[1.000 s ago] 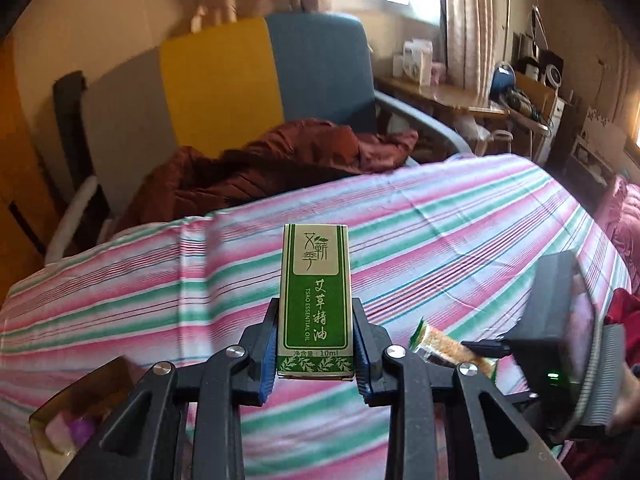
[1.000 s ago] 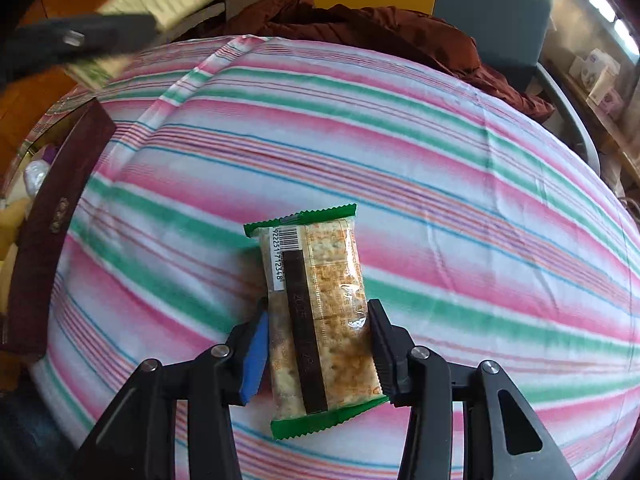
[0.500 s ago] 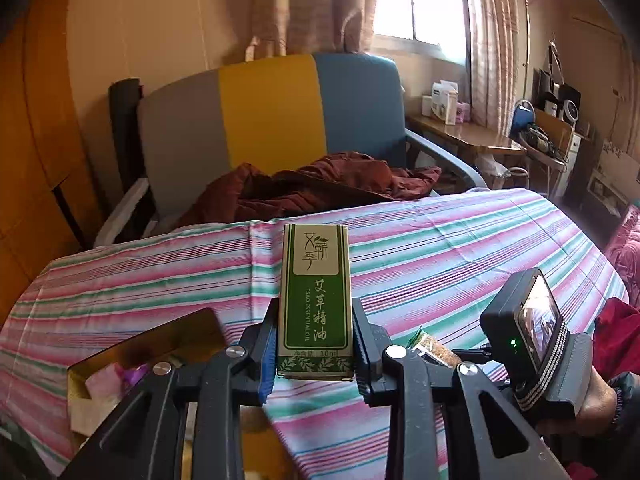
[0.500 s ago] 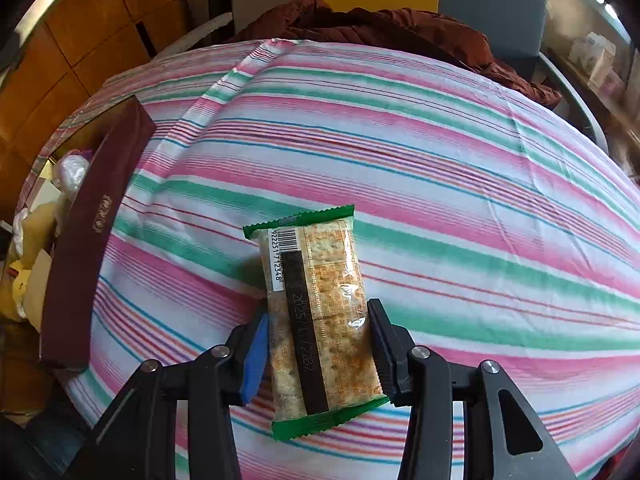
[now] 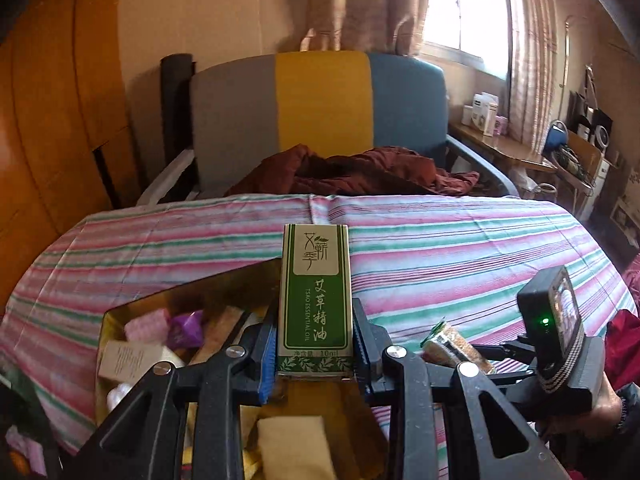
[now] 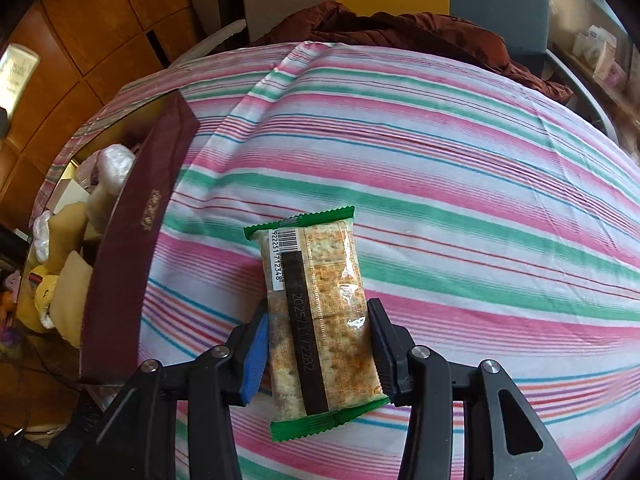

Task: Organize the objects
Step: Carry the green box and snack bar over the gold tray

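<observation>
My left gripper clamped on green oil box, hovering over open storage box. Right gripper clamped on cracker packet above striped table. Next: lower, release oil box inside.

Wrist views — shared striped cloth

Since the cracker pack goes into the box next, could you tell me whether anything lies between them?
Nothing visible does. The right gripper holds the cracker pack over bare striped cloth, and only that cloth separates it from the box. The box's raised maroon wall must be cleared, and it already holds items.
</observation>
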Demonstrator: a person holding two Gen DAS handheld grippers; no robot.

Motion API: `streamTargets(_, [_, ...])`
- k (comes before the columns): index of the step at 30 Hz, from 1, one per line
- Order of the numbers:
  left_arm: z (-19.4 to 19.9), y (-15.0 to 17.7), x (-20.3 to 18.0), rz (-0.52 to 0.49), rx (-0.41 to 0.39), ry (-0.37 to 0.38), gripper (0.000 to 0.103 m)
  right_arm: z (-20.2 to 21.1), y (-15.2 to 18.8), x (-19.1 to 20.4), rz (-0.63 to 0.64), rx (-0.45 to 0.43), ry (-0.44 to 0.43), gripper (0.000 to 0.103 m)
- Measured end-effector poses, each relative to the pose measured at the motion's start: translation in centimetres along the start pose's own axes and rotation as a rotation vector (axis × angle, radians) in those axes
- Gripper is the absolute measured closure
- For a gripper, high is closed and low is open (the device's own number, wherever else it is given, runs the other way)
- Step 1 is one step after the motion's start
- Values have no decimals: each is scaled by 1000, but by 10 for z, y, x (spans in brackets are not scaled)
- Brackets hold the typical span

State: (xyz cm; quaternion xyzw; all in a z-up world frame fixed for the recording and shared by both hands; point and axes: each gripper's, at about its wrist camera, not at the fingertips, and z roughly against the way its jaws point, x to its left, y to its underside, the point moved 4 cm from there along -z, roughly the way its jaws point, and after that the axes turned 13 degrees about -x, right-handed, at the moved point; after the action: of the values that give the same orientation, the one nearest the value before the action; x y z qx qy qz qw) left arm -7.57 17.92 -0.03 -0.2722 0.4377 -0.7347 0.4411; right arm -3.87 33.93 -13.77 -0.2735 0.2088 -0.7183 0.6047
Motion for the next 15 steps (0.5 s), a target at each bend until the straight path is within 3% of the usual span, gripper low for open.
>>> streamTargets(15, [16,43,48,90,52,-60,72,7,9,29,1,-10,-19,57])
